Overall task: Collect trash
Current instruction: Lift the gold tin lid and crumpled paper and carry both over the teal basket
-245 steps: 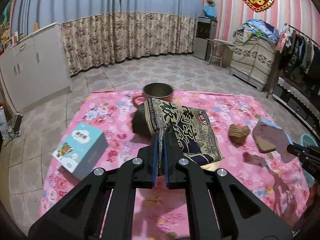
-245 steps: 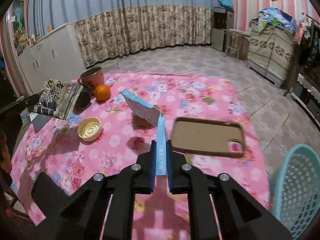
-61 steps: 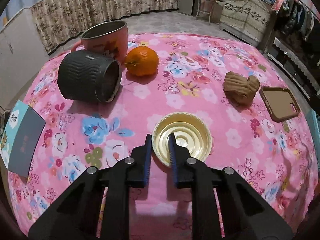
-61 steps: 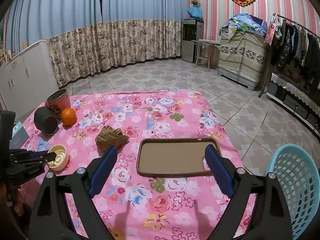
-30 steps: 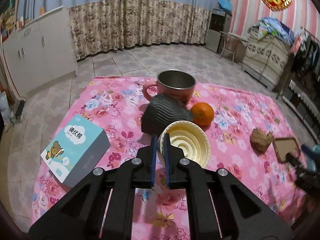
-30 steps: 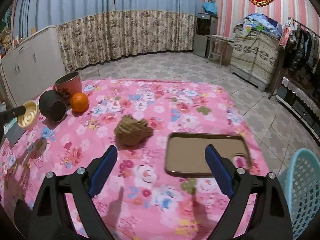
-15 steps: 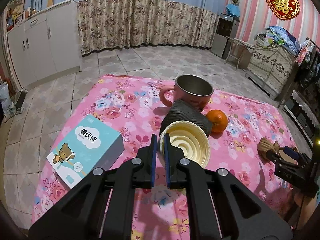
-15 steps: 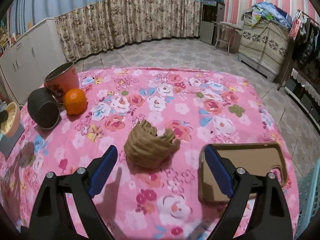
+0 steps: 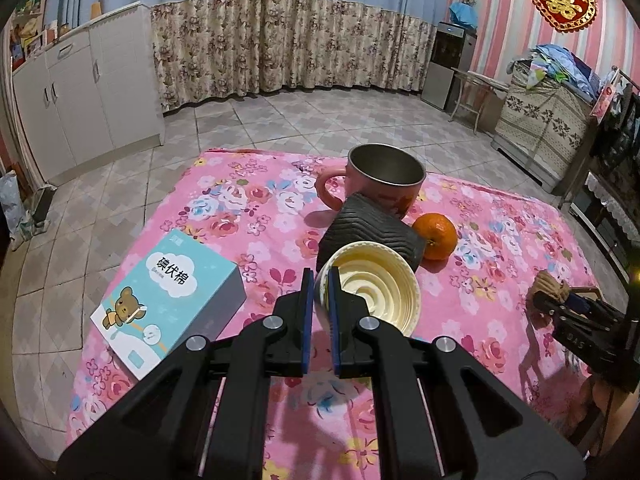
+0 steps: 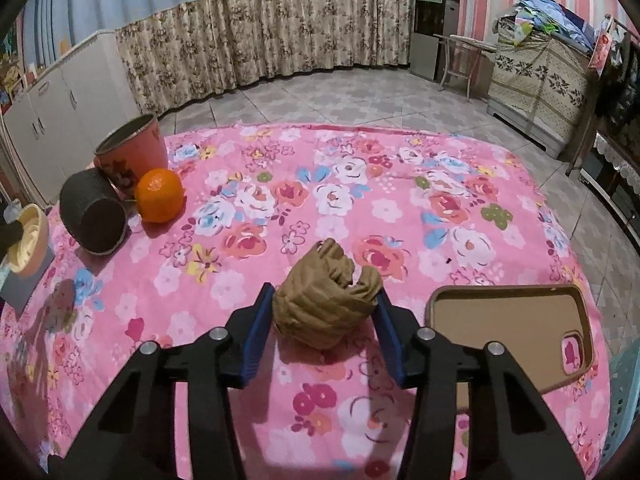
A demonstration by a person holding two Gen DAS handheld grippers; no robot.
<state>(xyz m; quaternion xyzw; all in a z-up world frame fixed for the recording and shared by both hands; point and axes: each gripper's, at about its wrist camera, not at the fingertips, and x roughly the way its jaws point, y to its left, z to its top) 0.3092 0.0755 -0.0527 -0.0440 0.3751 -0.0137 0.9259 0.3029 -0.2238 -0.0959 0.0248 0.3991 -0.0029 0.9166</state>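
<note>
My left gripper is shut on the rim of a cream plastic cup and holds it above the pink floral table. The cup also shows at the left edge of the right wrist view. My right gripper is open, its blue pads on either side of a crumpled brown paper ball that lies on the table. The pads look close to the ball; I cannot tell if they touch it. The ball and the right gripper show in the left wrist view.
A pink mug, a black ribbed cup on its side and an orange stand together. A blue box lies at the table's left edge. A brown phone case lies right of the ball. A teal basket stands beside the table.
My right gripper has moved forward and down, so the paper ball now sits between its open pads. My left gripper keeps the cream cup lifted, shifted slightly.
</note>
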